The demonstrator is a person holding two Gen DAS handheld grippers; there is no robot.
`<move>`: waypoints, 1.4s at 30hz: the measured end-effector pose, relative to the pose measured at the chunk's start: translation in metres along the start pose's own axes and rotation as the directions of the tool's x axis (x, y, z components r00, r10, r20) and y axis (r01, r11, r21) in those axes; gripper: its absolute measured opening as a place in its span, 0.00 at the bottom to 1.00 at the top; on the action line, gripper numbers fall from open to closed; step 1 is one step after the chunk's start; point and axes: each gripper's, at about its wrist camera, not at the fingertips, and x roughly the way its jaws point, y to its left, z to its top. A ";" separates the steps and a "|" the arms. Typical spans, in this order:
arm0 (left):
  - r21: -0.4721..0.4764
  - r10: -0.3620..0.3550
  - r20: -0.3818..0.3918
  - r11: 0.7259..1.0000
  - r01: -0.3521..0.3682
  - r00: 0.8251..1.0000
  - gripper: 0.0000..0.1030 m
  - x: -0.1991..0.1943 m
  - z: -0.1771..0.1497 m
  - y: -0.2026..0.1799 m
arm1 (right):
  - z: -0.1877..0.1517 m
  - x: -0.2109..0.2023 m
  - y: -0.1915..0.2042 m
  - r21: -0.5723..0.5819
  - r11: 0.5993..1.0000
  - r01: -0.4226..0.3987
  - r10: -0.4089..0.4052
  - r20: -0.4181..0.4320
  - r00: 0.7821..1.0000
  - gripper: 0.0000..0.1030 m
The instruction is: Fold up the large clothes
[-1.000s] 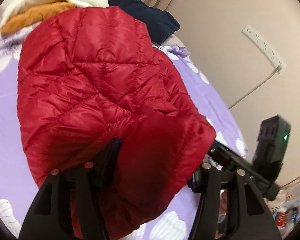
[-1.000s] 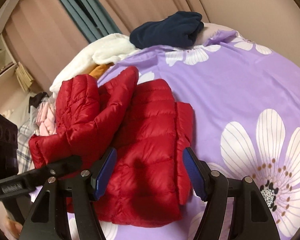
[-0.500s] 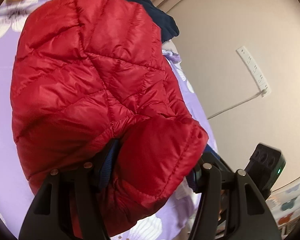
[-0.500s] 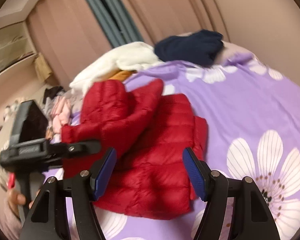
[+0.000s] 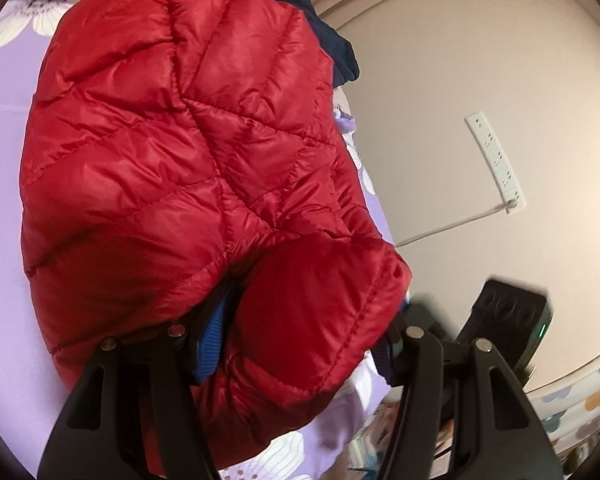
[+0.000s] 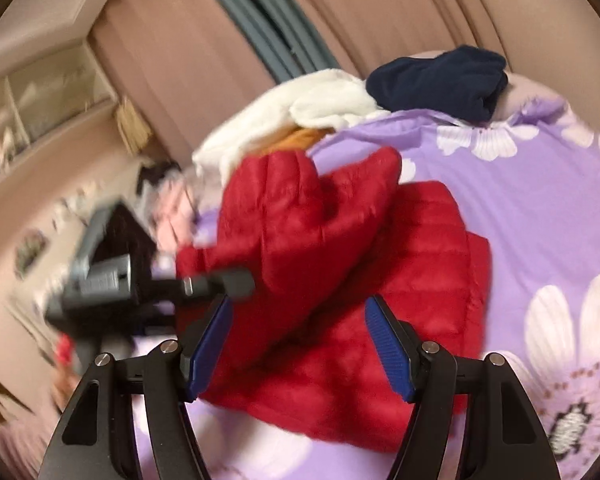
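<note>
A red quilted puffer jacket (image 6: 400, 280) lies on the purple flowered bed sheet (image 6: 540, 208). One of its sides is lifted and folded over the body. My left gripper (image 5: 300, 344) holds a puffy edge of that jacket (image 5: 180, 140) between its blue pads. Its jaws are opening, with the fabric still filling the gap. In the right wrist view the left gripper (image 6: 220, 280) comes in from the left, blurred, at the raised fold. My right gripper (image 6: 300, 348) hovers open above the jacket's near part, with nothing between its fingers.
At the head of the bed lie a navy garment (image 6: 440, 80), a white one (image 6: 324, 100) and an orange one (image 6: 296, 138). Curtains hang behind them. Shelves (image 6: 40, 100) stand at the left. A wall with a power strip (image 5: 496, 160) borders the bed's right side.
The left gripper has carried and rolled the raised jacket fold further across the body. The right gripper has lifted and tilted upward, showing more curtain and shelf.
</note>
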 end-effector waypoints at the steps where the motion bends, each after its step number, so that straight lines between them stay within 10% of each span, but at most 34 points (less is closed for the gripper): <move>1: 0.017 0.006 -0.002 1.000 -0.006 1.000 0.61 0.000 -0.001 -0.003 | 0.006 0.001 -0.004 0.037 0.999 -0.024 0.024 0.003 1.000 0.69; 12: 0.088 0.004 -0.028 0.996 -0.002 1.000 0.72 -0.003 -0.002 -0.017 | 0.011 0.047 -0.040 0.341 0.937 -0.083 0.145 -0.159 0.977 0.69; 17: 0.097 -0.017 -0.051 0.995 0.021 0.999 0.74 -0.008 -0.005 -0.029 | 0.003 0.056 -0.044 0.334 0.942 -0.037 0.100 -0.175 0.979 0.20; 20: 0.108 -0.057 -0.038 0.992 0.061 0.998 0.74 -0.024 -0.009 -0.037 | -0.001 0.048 -0.042 0.292 0.956 0.012 0.038 -0.163 0.986 0.11; 29: 0.092 0.042 0.133 0.994 -0.055 0.990 0.75 -0.079 -0.001 -0.027 | -0.001 0.005 -0.049 0.275 0.961 0.013 -0.021 0.025 0.999 0.08; 35: 0.014 0.189 0.121 0.981 -0.192 0.975 0.74 -0.051 0.021 0.007 | -0.024 0.025 -0.085 0.364 0.931 0.037 -0.008 -0.081 0.997 0.08; 42: -0.022 0.155 0.062 0.988 -0.154 0.986 0.77 -0.020 0.027 0.025 | -0.005 0.050 -0.072 0.250 0.967 0.051 -0.013 -0.152 0.988 0.08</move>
